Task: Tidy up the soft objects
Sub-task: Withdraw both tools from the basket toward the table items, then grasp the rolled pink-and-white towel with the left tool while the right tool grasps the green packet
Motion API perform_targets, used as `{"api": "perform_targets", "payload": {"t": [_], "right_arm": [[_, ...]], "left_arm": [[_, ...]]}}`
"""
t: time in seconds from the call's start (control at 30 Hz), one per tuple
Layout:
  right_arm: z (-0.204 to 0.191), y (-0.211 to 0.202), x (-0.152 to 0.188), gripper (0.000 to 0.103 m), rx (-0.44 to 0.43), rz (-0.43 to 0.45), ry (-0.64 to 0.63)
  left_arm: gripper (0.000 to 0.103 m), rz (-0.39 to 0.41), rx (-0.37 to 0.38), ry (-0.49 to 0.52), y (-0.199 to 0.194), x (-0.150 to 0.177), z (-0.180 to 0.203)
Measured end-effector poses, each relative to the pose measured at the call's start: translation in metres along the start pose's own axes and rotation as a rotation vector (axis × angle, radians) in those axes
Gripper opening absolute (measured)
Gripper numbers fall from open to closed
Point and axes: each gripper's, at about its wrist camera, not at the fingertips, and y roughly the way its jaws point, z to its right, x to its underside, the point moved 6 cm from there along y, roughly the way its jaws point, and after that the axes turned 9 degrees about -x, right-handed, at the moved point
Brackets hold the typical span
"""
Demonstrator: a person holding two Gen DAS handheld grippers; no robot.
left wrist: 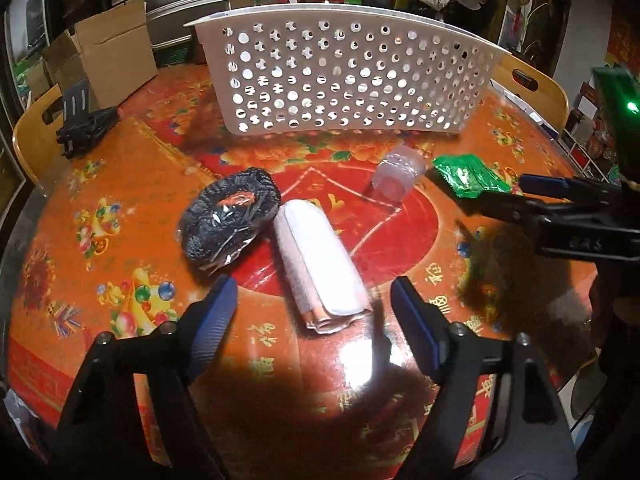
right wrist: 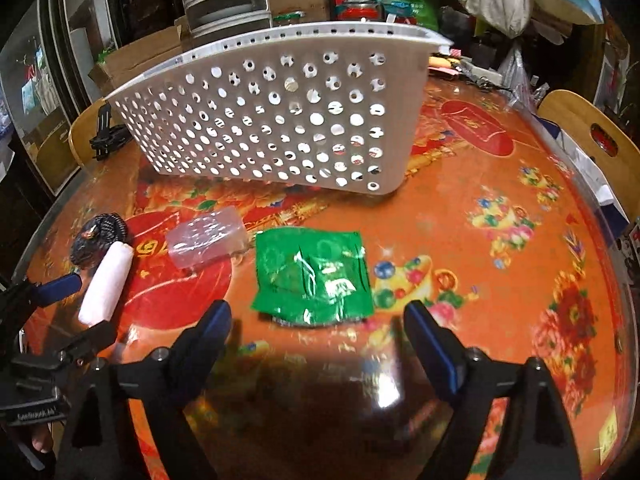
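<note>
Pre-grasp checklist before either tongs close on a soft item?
1. Left tongs open: ok.
2. Rolled white towel between left tips: ok, near end lined up.
3. Right tongs open: ok.
4. Green packet ahead of right tips, not yet between them: not ok.
5. White basket upright on the table: ok.
6. Basket inside free: cannot tell.

Tablecloth (left wrist: 432, 280) shows 福 chars; other txt too blurry.
</note>
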Motion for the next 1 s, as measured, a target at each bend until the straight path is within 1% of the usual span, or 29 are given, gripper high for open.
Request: {"api": "perform_targets", "payload": {"t": [0.07, 0.17, 0.27, 0.43, 0.5, 0.57, 0.7, 0.73, 0.8, 0.87, 1.0], "right_arm": [[0.001, 0.007, -0.004, 0.081, 0.001, -0.014, -0.005], [0.001, 0.013, -0.009, 0.079, 0.013, -0.021, -0.017], [-0.001, 0.017, -0.013, 0.079, 0.017, -0.024, -0.028], [-0.010, 0.025, -0.015, 0.077, 0.056, -0.027, -0.069], [-0.012, 0.026, -0.015, 0.074, 0.054, -0.020, -0.071], [-0.014, 0.026, -0.016, 0.068, 0.058, -0.008, -0.074], [-0.016, 0.025, -0.014, 0.064, 0.057, 0.002, -0.080], [-0.016, 0.024, -0.014, 0.063, 0.057, 0.003, -0.081], [-0.016, 0.022, -0.012, 0.061, 0.058, 0.005, -0.079], [-0.017, 0.020, -0.010, 0.052, 0.048, 0.008, -0.087], [-0.018, 0.016, -0.006, 0.050, 0.047, 0.010, -0.091]], "left_arm": [[0.068, 0.000, 0.000, 0.001, 0.001, 0.000, 0.001], [0.062, -0.005, 0.005, 0.000, 0.005, -0.001, 0.002], [0.059, -0.004, 0.004, -0.002, 0.008, -0.002, 0.001], [0.057, 0.001, 0.004, -0.004, 0.009, -0.004, 0.000], [0.057, 0.006, 0.000, 0.000, 0.008, -0.003, 0.001], [0.055, 0.010, 0.001, 0.003, 0.008, -0.004, 0.002], [0.050, 0.020, 0.005, 0.006, 0.008, -0.003, 0.002], [0.047, 0.024, 0.007, 0.007, 0.007, -0.003, 0.002], [0.038, 0.029, 0.017, 0.015, 0.006, -0.002, 0.004], [0.037, 0.041, 0.010, 0.030, 0.004, -0.001, 0.006], [0.036, 0.051, 0.022, 0.030, 0.003, 0.001, 0.006]]}}
